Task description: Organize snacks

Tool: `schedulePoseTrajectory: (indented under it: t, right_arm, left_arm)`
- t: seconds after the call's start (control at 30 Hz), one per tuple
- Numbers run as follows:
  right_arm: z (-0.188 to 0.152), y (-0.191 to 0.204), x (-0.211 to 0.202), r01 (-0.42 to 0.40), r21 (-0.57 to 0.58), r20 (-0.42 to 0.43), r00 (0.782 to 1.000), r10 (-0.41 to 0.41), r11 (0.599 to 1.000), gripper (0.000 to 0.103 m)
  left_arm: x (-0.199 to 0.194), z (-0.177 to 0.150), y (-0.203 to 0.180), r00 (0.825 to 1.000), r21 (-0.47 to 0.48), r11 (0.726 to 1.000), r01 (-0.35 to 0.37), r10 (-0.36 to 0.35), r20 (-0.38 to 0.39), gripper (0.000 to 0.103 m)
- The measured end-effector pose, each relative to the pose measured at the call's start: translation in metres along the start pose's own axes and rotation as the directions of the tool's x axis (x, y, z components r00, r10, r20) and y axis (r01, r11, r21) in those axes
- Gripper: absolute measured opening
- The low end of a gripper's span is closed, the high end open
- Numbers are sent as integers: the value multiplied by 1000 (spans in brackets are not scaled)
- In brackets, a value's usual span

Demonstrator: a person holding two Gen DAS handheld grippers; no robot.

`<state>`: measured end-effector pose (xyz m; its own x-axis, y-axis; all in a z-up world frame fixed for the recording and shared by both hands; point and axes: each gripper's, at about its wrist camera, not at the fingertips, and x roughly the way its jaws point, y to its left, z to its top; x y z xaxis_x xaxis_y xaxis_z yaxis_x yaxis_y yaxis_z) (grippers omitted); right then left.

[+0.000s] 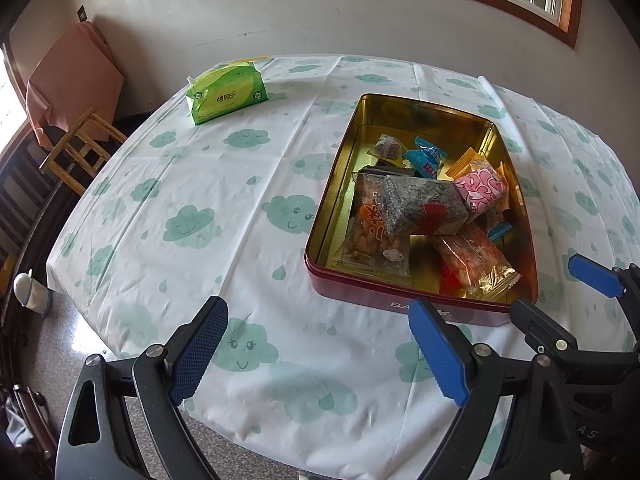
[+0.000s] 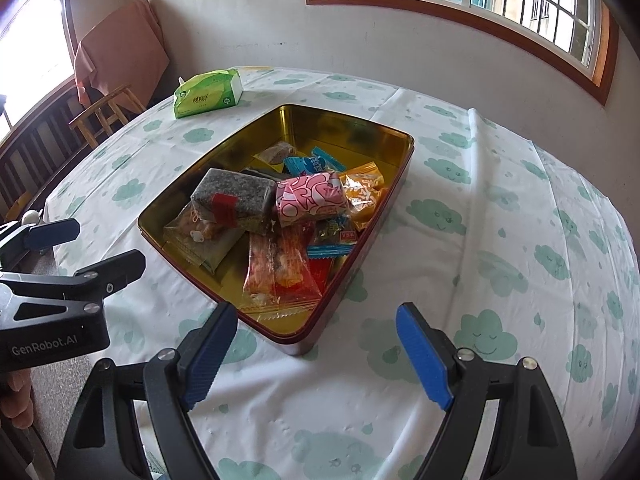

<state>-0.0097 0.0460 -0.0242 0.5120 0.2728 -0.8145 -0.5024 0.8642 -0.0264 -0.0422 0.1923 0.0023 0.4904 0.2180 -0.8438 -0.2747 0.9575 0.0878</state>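
Both grippers hang back at the near table edge, jaws spread wide and empty: left gripper (image 1: 318,354), right gripper (image 2: 316,358). Looks like the snacks (image 2: 280,208) are all piled in the gold-lined tin (image 1: 344,148) (probably done sorting?). Loads of bare tablecloth (image 1: 224,184) left of the tin; a green tissue pack (image 1: 228,94) sits well apart.

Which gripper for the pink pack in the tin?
Right, probably. The right gripper is open and empty, facing the tin's near corner, with the pink pack ahead. The left gripper points mostly at tablecloth.
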Motion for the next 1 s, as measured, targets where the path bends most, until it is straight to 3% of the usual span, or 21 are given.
schedulePoseTrajectory:
  t: [1.0]
  right_arm:
    - [-1,1,4,-5,-2,-12,1000,5,1000,84]
  left_arm:
    - [1,-1,-2,1000,3,1000,9,-9,-5,90]
